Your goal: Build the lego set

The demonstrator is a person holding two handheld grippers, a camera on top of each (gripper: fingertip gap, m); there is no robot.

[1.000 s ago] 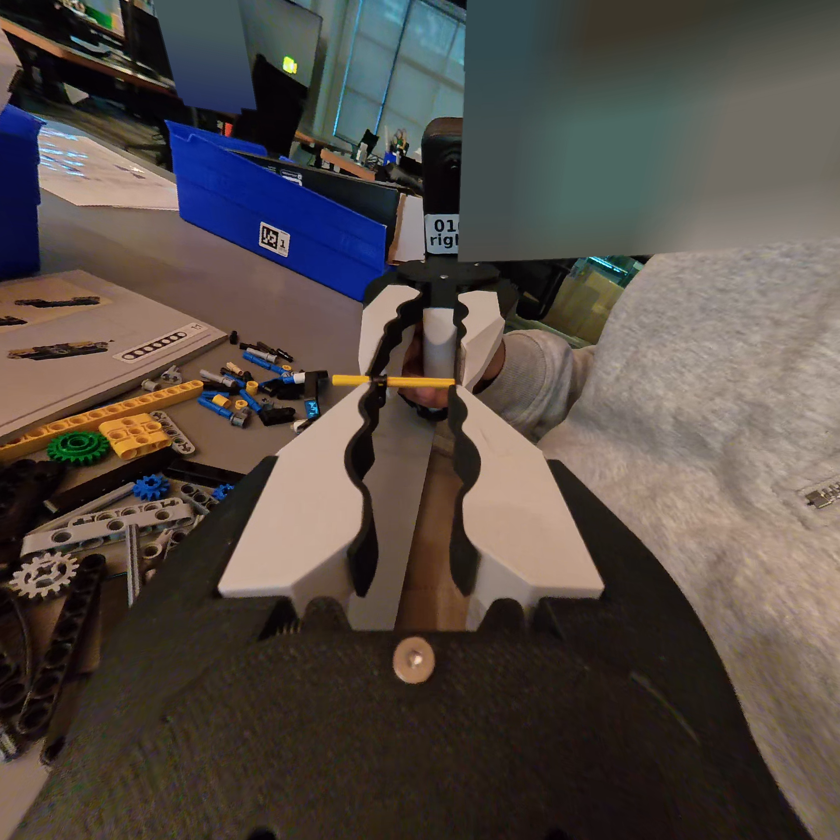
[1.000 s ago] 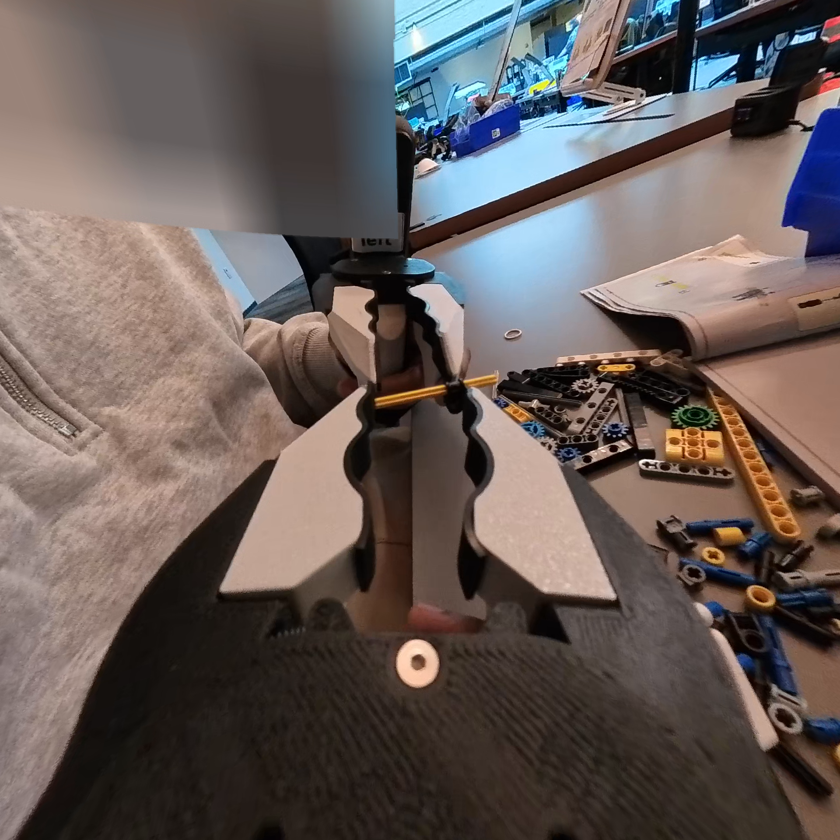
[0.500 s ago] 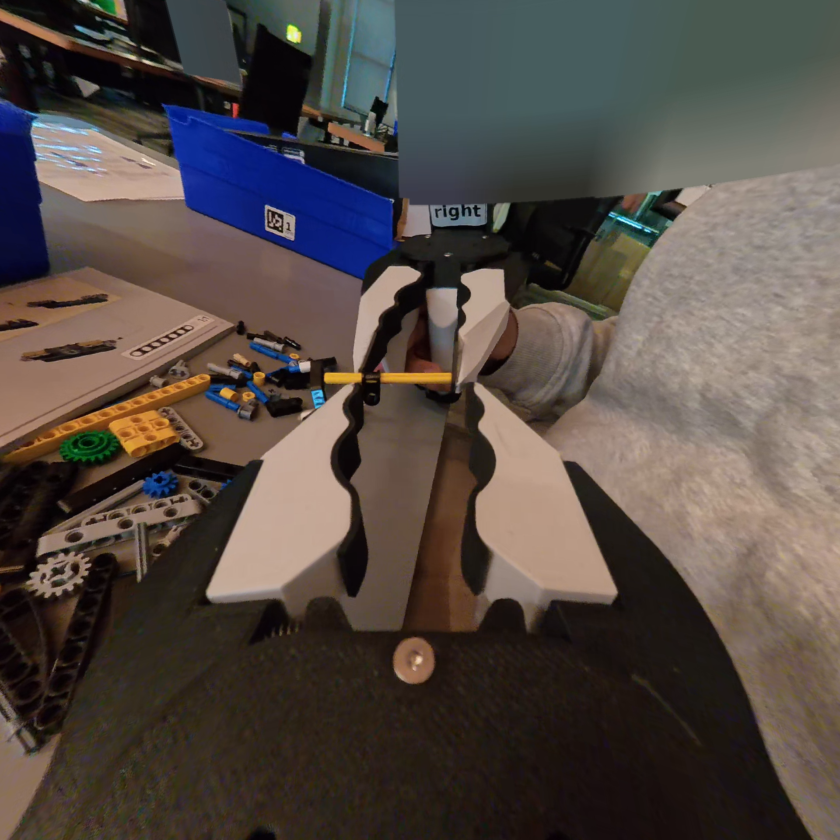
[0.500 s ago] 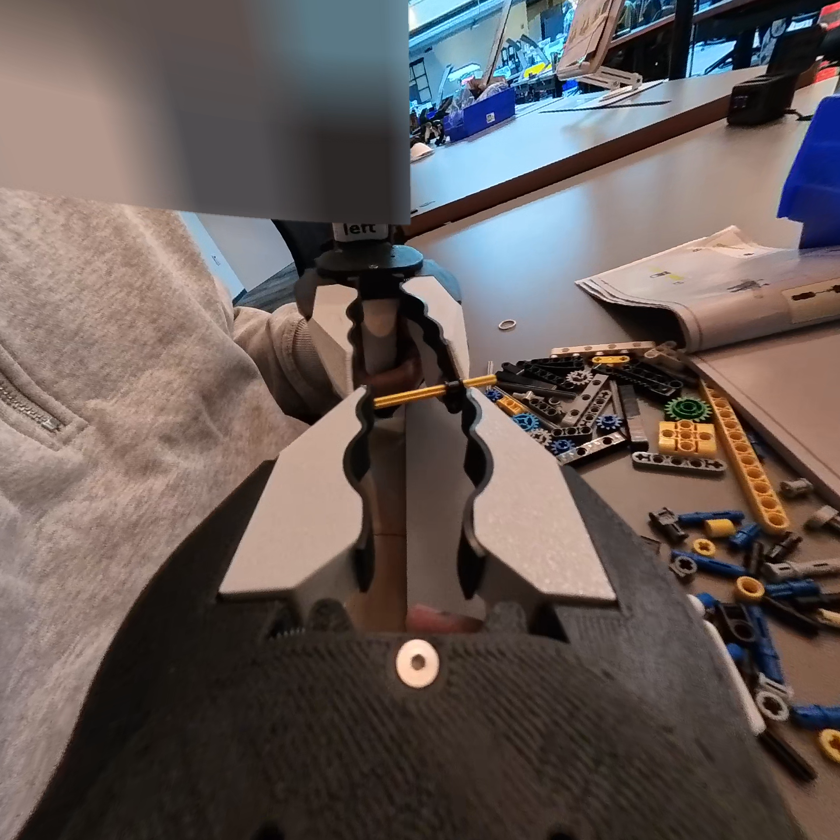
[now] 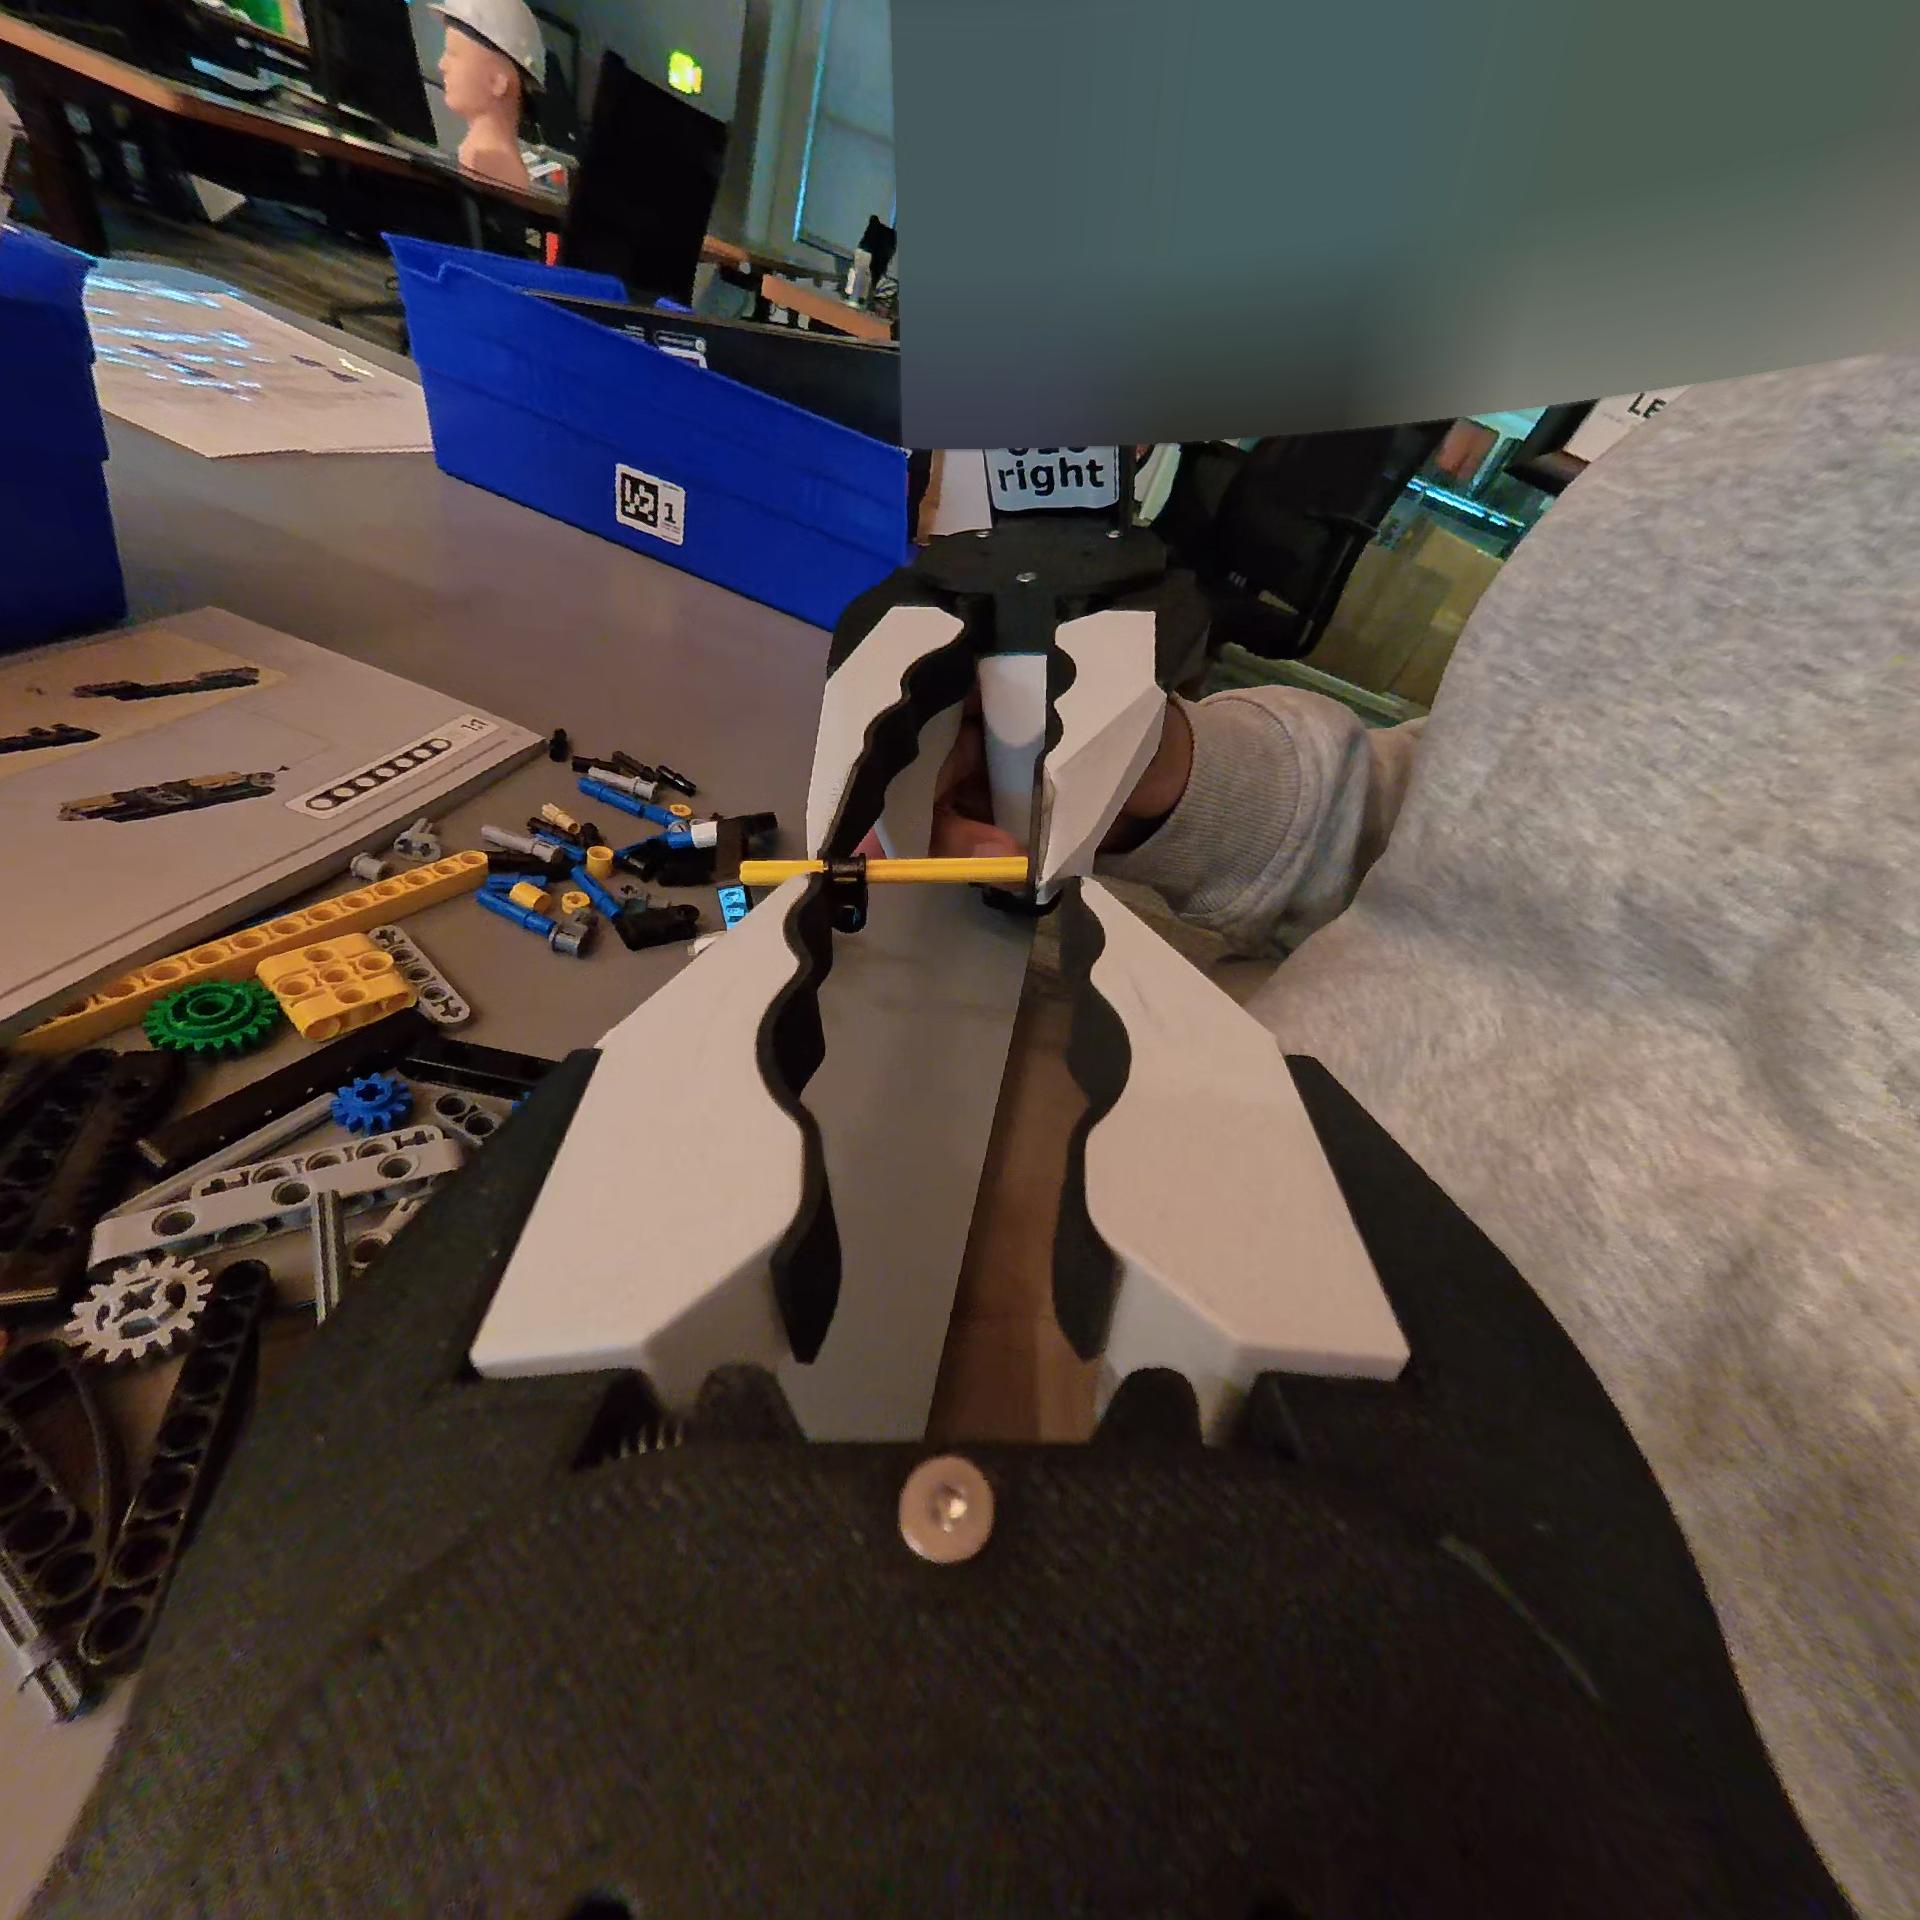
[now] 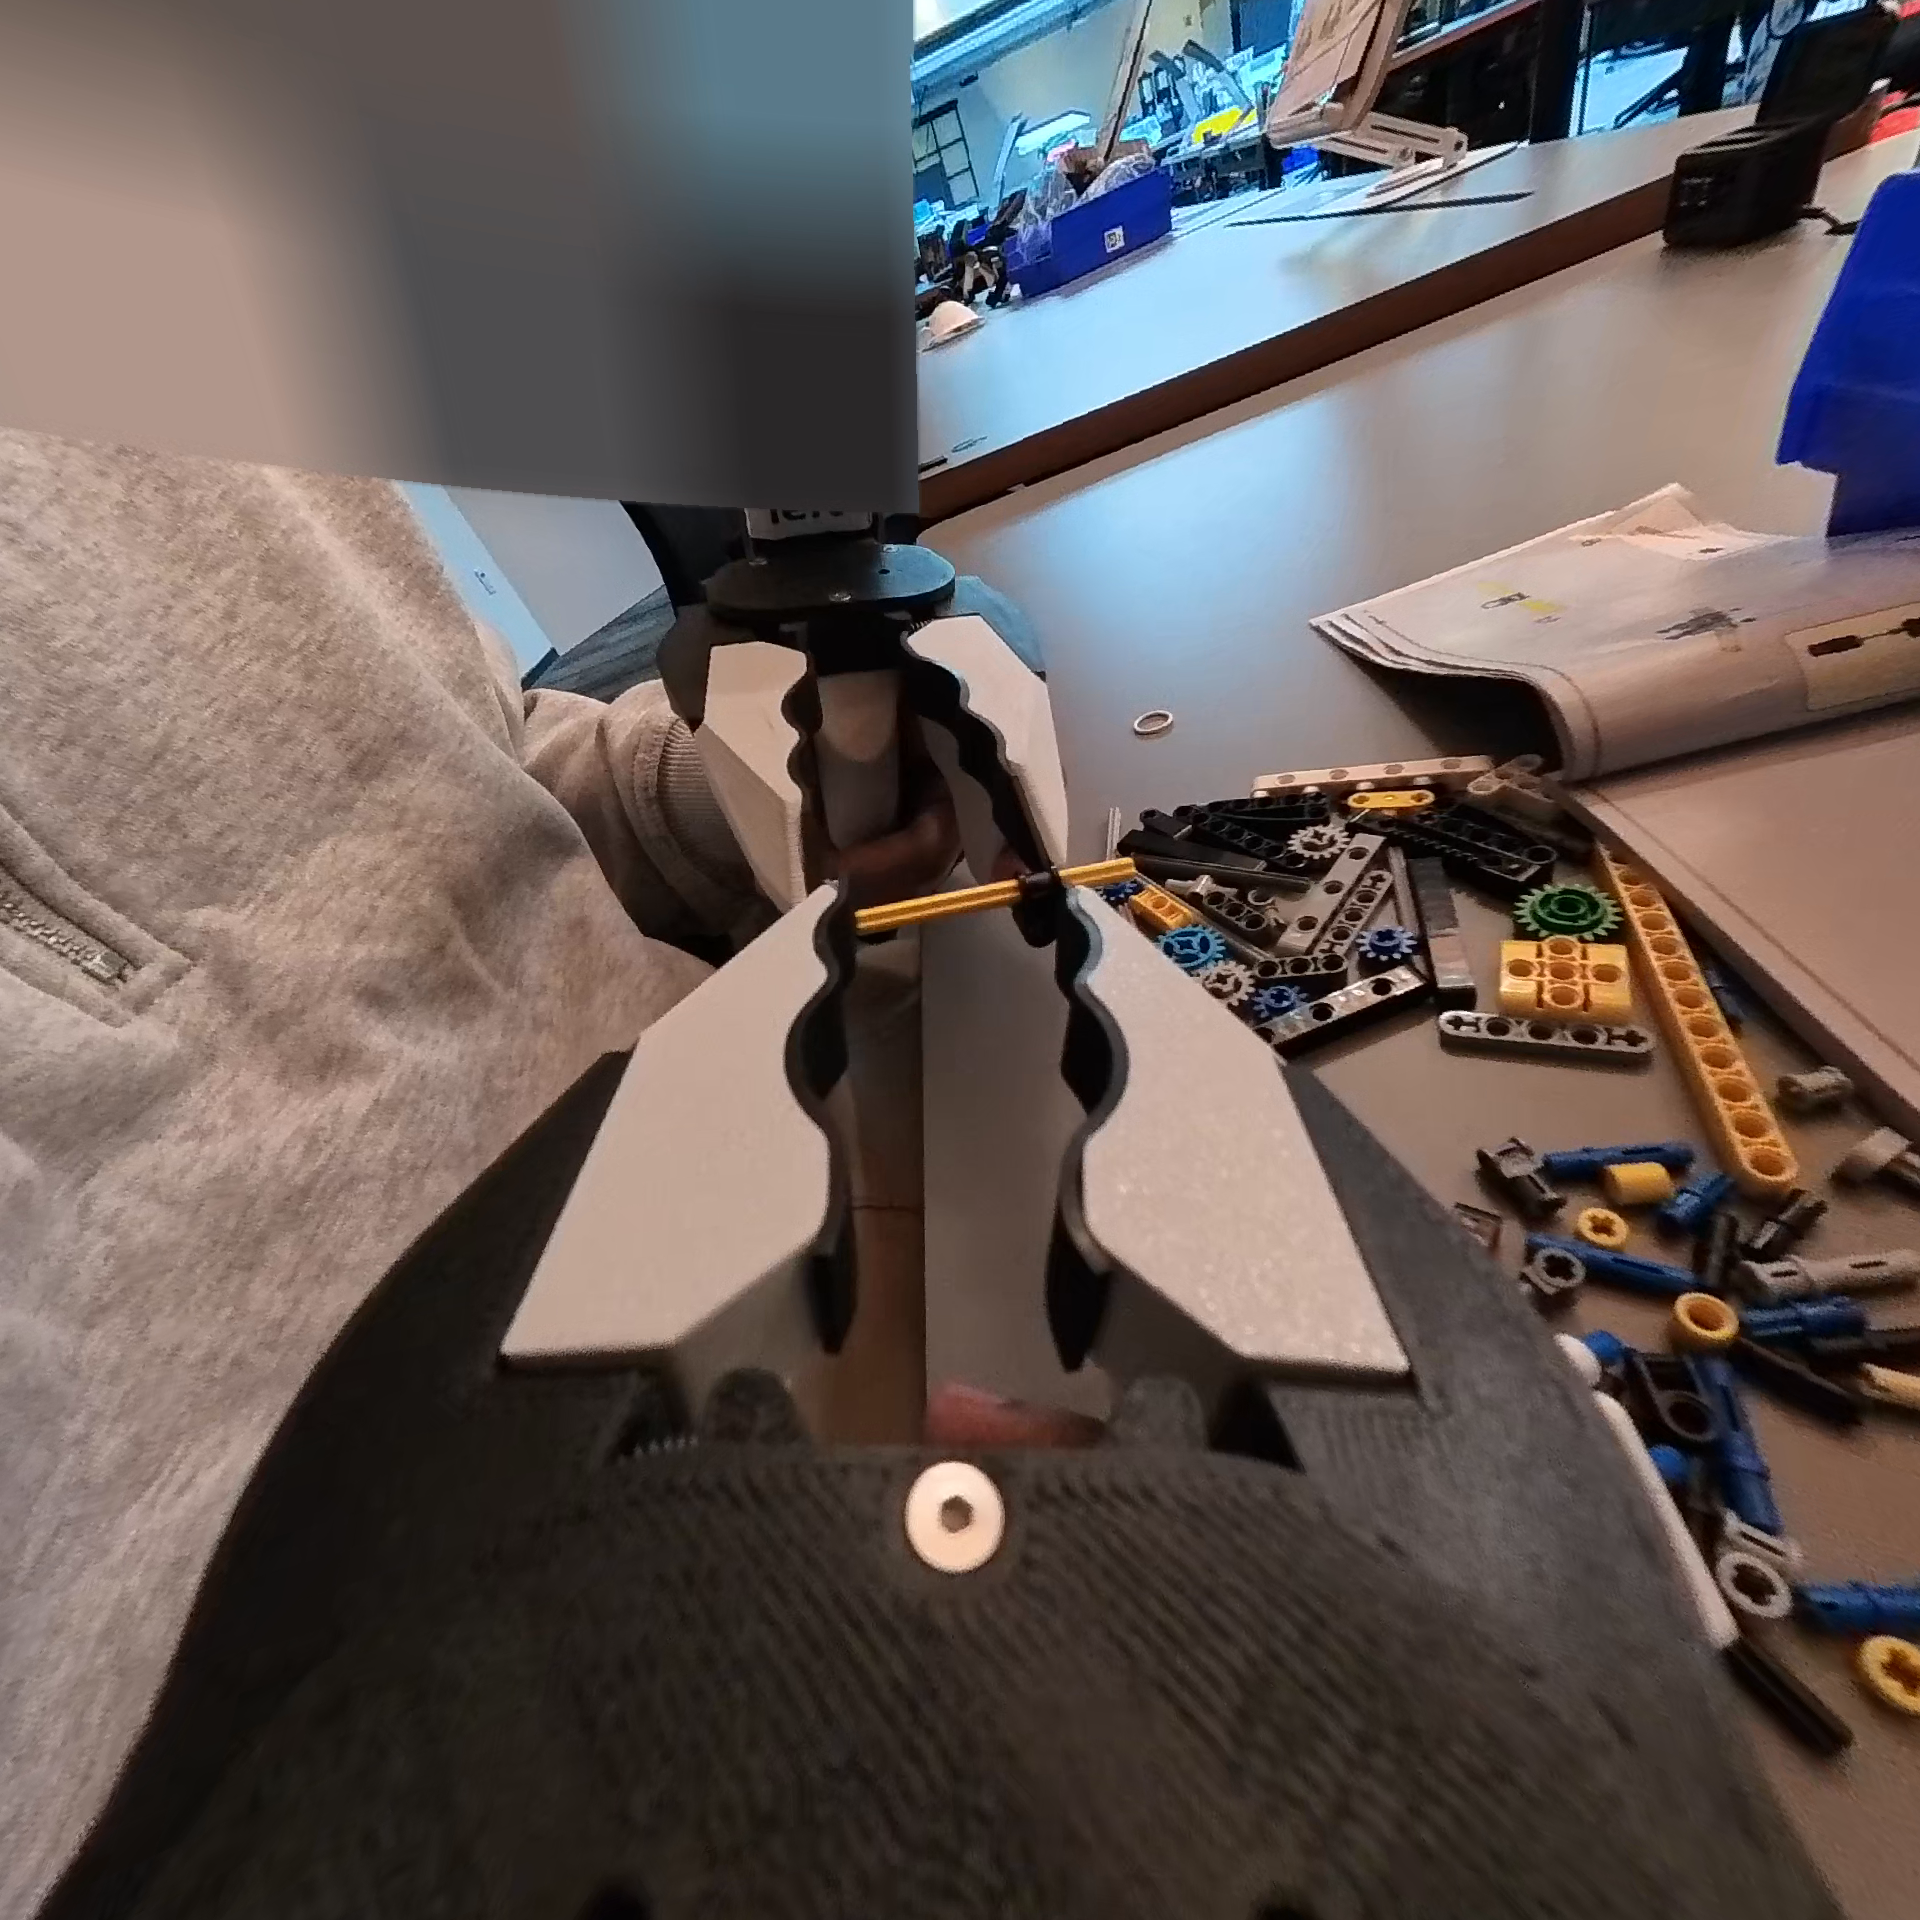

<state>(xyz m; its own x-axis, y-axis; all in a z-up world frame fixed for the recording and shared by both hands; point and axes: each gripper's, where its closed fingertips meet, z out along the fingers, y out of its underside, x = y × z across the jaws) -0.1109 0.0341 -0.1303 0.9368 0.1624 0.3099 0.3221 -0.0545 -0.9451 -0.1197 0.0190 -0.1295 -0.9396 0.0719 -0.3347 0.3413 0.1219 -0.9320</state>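
Note:
A thin yellow axle (image 5: pixel 935 871) with a small black connector (image 5: pixel 847 875) threaded on it hangs crosswise in the air between two grippers that face each other tip to tip. My right gripper (image 6: pixel 948 914) is shut on the axle (image 6: pixel 935 906) lengthwise: one pad is on the axle's end, the other on the connector (image 6: pixel 1034 891). My left gripper (image 5: pixel 945 899) is open around the same axle, with a small gap at its right fingertip. Each gripper shows in the other's view, the right one (image 5: pixel 940 868) and the left one (image 6: pixel 920 883).
Loose parts lie on the grey table (image 6: pixel 1351 540): a long yellow beam (image 5: pixel 260 945), a green gear (image 5: pixel 208 1018), black and grey beams, blue pins (image 6: pixel 1621 1262). An instruction booklet (image 5: pixel 208 769) and a blue bin (image 5: pixel 644 457) lie behind. A person's grey sweatshirt (image 5: pixel 1610 935) is close. My two grippers' fingertips are within a few centimetres of each other. It is some 12 cm from my right tips to the green gear (image 5: pixel 208 1018). It is also in sight in the right wrist view (image 6: pixel 1550 912).
My left gripper's jaws have spread wider around the axle. My right gripper has kept its hold. Both grippers have stayed tip to tip.

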